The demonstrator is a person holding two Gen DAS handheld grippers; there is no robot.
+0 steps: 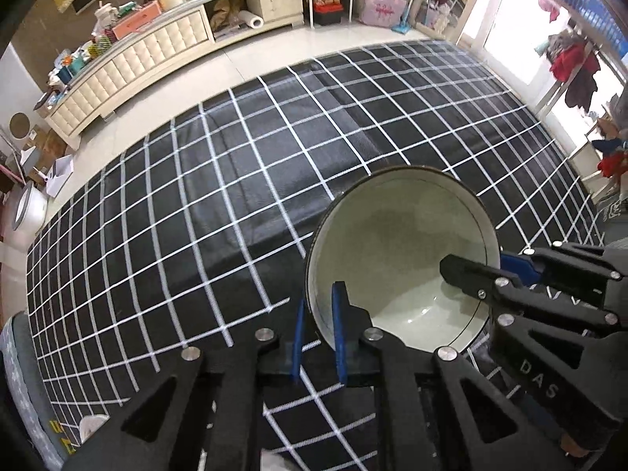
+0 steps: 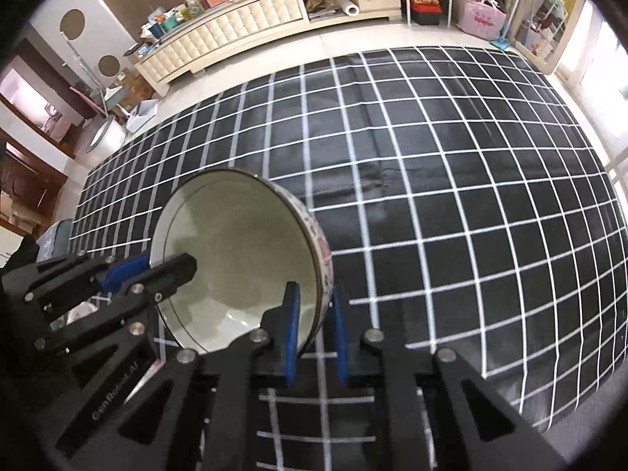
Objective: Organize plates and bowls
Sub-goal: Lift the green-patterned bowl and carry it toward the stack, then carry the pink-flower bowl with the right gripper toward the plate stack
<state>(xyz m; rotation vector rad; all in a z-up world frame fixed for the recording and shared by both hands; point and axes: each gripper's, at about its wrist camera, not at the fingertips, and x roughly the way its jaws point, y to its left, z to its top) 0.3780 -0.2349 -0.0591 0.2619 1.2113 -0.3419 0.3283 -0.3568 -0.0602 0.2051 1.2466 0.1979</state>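
A: Bowl (image 1: 396,259) — lower right in the left view, both grippers clamping its rim over the grid cloth (image 1: 196,196)?

B: Yes — left gripper (image 1: 318,333), right gripper (image 2: 314,333); only the right view shows its patterned outside.

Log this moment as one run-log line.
stage: bowl lifted | left gripper: shut on bowl rim | right gripper: shut on opposite rim | bowl: tilted, empty, above checked cloth

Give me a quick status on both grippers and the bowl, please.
Left gripper and right gripper each shut on opposite rims of the bowl. Bowl tilted, above checked cloth. Nothing in the way.
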